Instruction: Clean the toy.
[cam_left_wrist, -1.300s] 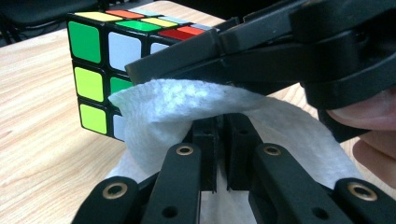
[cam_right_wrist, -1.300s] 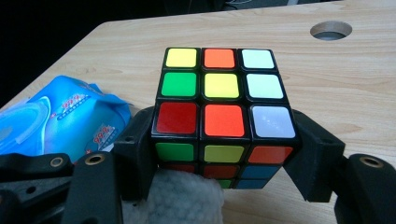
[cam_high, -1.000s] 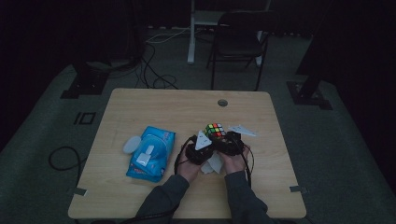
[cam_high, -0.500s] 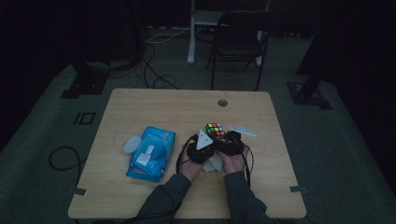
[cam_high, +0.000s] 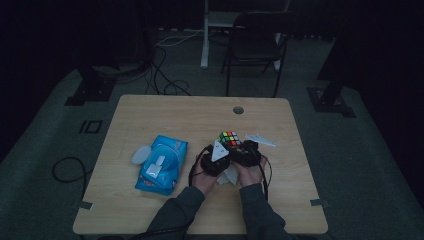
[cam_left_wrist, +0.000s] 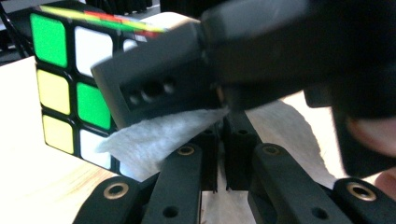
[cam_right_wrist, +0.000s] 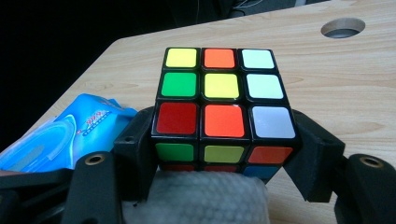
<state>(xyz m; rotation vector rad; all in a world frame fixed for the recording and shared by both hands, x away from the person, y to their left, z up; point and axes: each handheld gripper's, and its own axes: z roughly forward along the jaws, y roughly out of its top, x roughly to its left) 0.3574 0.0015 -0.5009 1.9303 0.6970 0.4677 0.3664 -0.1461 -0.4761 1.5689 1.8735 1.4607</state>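
A scrambled Rubik's cube (cam_right_wrist: 219, 112) sits clamped between my right gripper's (cam_right_wrist: 226, 140) black jaws, lifted just off the table; from above the cube (cam_high: 229, 138) shows ahead of both hands. Under the cube lies a white wipe (cam_right_wrist: 205, 196). My left gripper (cam_left_wrist: 223, 135) is shut on that wipe (cam_left_wrist: 159, 135), with the pinched cloth pressed up against the cube (cam_left_wrist: 60, 88) and one right jaw. In the high view the left gripper (cam_high: 218, 156) and the right gripper (cam_high: 244, 151) meet side by side at the middle of the table.
A blue pack of wet wipes (cam_high: 162, 163) lies left of the hands, with a white lid (cam_high: 141, 154) beside it. A white scrap (cam_high: 260, 139) lies right of the cube. The wooden table (cam_high: 165, 115) has a cable hole (cam_high: 238, 110); a chair (cam_high: 255, 45) stands beyond.
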